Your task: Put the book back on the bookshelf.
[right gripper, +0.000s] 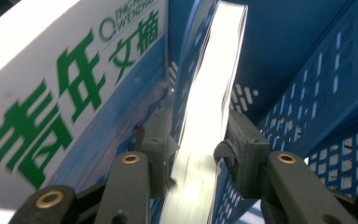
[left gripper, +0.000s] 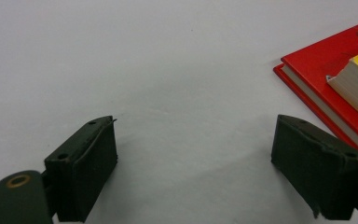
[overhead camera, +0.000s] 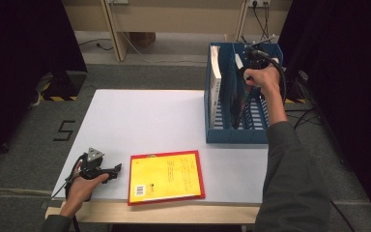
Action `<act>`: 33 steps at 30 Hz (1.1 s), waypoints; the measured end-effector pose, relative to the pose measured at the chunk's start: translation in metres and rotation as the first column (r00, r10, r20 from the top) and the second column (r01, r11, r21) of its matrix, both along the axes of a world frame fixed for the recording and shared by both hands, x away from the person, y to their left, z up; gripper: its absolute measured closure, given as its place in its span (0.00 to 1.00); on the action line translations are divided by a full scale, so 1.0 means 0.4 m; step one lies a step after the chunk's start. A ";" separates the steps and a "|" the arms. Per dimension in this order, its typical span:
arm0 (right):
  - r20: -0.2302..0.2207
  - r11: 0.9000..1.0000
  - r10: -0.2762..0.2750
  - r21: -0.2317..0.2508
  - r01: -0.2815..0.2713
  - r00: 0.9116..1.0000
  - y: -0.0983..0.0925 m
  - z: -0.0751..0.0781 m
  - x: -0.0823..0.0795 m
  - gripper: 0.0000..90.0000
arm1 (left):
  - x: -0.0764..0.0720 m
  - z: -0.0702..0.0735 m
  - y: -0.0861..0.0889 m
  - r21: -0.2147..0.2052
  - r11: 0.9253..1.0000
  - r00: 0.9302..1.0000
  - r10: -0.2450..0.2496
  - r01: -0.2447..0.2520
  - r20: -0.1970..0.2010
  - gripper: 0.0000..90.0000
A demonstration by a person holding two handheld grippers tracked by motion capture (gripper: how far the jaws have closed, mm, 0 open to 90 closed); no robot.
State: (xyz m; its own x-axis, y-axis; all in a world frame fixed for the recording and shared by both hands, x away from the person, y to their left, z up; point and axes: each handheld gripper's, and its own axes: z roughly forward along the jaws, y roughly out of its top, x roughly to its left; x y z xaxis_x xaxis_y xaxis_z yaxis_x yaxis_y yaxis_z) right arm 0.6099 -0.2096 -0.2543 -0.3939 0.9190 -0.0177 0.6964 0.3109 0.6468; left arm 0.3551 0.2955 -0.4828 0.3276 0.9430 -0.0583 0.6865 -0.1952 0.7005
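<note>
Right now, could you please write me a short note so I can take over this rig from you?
Left tongs: open, nothing between them, low over the white table beside the flat books.
Right tongs: down in the blue slotted plastic file rack, straddling the thin dark-covered book; I cannot tell whether the pads press on it.
Done: the white-and-blue magazine with green lettering stands in the rack's left compartment, and the thin book stands upright in the next one.
Left: release and withdraw, then probably shelve the yellow book and the larger red book beneath it.
</note>
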 end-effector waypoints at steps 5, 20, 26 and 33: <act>0.003 0.999 0.039 0.018 -0.039 0.999 -0.016 -0.013 -0.049 0.67 | 0.000 0.000 0.000 -0.002 1.000 1.000 0.001 -0.001 0.001 0.14; 0.023 0.999 0.048 0.004 -0.048 0.999 -0.029 -0.019 -0.106 0.80 | 0.000 -0.001 0.000 0.000 1.000 1.000 0.000 0.000 0.002 0.14; 0.025 0.999 0.036 -0.015 -0.036 0.999 -0.015 -0.019 -0.094 0.81 | 0.000 -0.001 0.000 -0.001 1.000 1.000 0.001 -0.001 0.002 0.14; 0.024 0.999 0.036 -0.020 -0.036 0.999 0.004 -0.021 -0.071 0.78 | 0.001 -0.001 0.000 -0.003 1.000 1.000 0.002 -0.002 0.002 0.14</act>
State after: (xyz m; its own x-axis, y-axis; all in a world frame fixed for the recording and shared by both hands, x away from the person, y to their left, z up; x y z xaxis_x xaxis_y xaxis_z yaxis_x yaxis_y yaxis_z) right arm 0.5816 -0.2082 -0.2629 -0.4259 0.9037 -0.0450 0.6689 0.3479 0.6569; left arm 0.3554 0.2955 -0.4832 0.3257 0.9435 -0.0606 0.6856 -0.1915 0.7024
